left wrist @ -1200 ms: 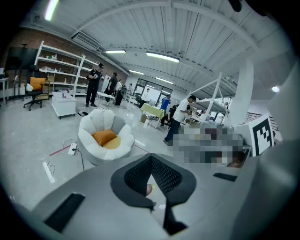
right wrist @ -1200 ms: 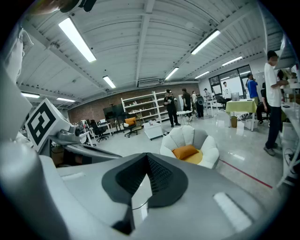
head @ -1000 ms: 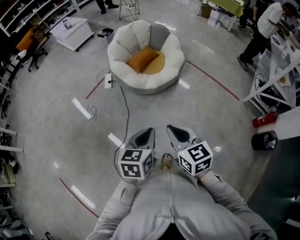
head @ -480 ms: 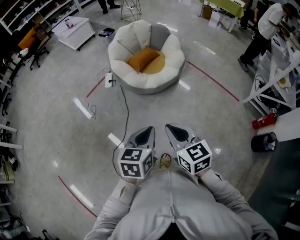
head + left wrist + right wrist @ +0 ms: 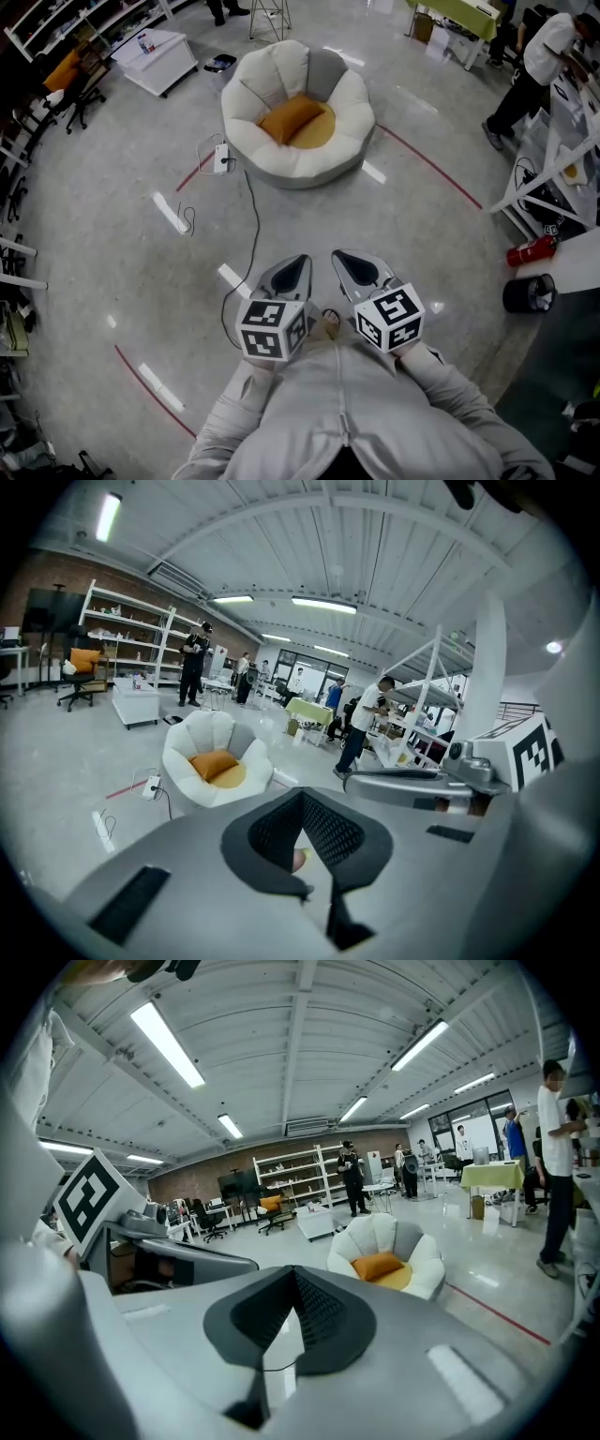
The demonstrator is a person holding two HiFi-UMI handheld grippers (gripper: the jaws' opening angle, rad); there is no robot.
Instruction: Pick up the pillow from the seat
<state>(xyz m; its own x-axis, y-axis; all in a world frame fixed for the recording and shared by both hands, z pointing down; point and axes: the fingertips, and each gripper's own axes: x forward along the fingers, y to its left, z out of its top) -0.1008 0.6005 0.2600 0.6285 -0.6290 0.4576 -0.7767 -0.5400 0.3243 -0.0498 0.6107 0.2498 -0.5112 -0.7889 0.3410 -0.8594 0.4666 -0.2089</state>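
An orange pillow lies in the hollow of a white petal-shaped seat on the floor, far ahead of me. Both grippers hang close to my chest, side by side and well short of the seat. The left gripper is shut with nothing in it. The right gripper is shut and empty too. In the left gripper view the pillow and seat sit left of the left gripper. In the right gripper view the pillow rests in the seat, beyond the right gripper.
A white power strip with a black cable lies on the floor between me and the seat. Red lines curve round the seat. A white cabinet stands far left. A red extinguisher, a black bin and a person are at the right.
The head view has drifted slightly, so the seat sits a little further right. Both grippers stay where they were, shut.
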